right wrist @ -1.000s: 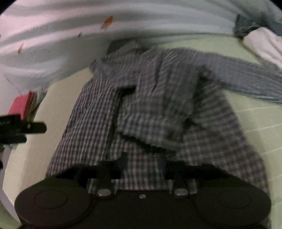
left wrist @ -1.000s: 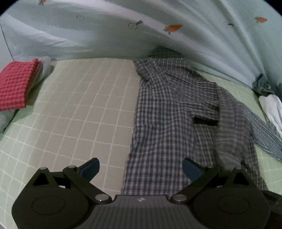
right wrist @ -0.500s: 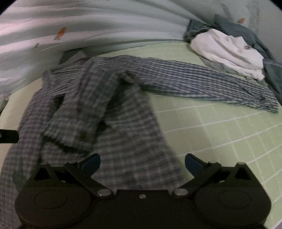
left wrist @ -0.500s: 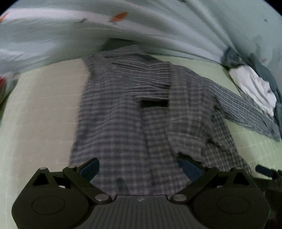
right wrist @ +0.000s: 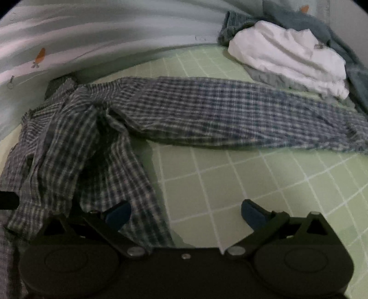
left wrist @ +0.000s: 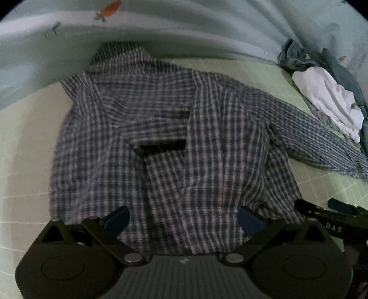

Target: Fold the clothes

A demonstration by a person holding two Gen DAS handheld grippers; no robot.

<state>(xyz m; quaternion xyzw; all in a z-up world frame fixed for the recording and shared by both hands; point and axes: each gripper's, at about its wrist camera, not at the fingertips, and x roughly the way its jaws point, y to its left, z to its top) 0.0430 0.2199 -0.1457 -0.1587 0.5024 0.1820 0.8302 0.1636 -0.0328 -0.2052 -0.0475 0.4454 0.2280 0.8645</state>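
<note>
A grey checked shirt (left wrist: pixel 165 142) lies flat on the green grid sheet (left wrist: pixel 27 147), collar at the far end, one sleeve folded over its body. Its other sleeve (right wrist: pixel 230 115) stretches out to the right. My left gripper (left wrist: pixel 184 218) is open and empty above the shirt's near hem. My right gripper (right wrist: pixel 186 212) is open and empty; its left finger is over the shirt's right edge and its right finger over bare sheet. The right gripper's tips also show at the right edge of the left wrist view (left wrist: pixel 322 210).
A heap of white (right wrist: pixel 289 55) and blue-grey clothes (right wrist: pixel 299 20) lies at the far right. A pale curtain with carrot prints (left wrist: pixel 161 23) hangs along the far edge. Bare sheet (right wrist: pixel 253 179) lies right of the shirt.
The right gripper opened, let go of the shirt's folded sleeve and swung right toward the outstretched sleeve. The left gripper swung right, from the sheet's left side to over the shirt's hem.
</note>
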